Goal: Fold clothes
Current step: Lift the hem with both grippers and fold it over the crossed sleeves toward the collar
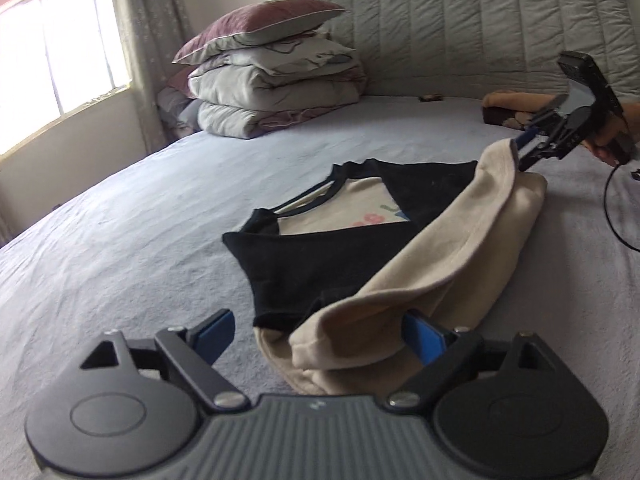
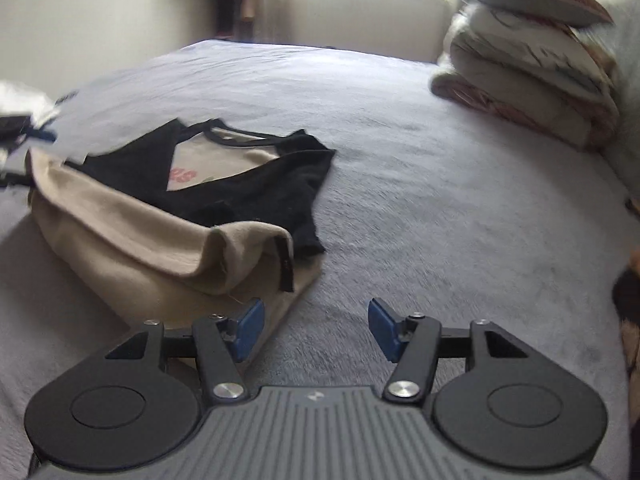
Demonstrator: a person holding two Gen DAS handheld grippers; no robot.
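Left gripper (image 1: 320,330): blue-padded fingers spread wide apart, the rolled beige hem between them; the right pad touches the cloth, nothing clamped.
Right gripper (image 2: 316,330): fingers wide apart, holding nothing, its left pad at the hem's corner.
Black-and-beige raglan T-shirt (image 1: 320,248): partly folded on the pale blue bedsheet (image 1: 120,240).
Room: stacked pillows and quilts (image 1: 276,80), quilted grey headboard (image 1: 460,28), bright window (image 1: 56,48).

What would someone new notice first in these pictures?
Probably the black and beige shirt lying mid-bed, its beige hem folded up over the black sleeves. Next, the tall stack of pillows and bedding against the quilted headboard. Both tools, left tool and right tool, sit open at the hem's ends.
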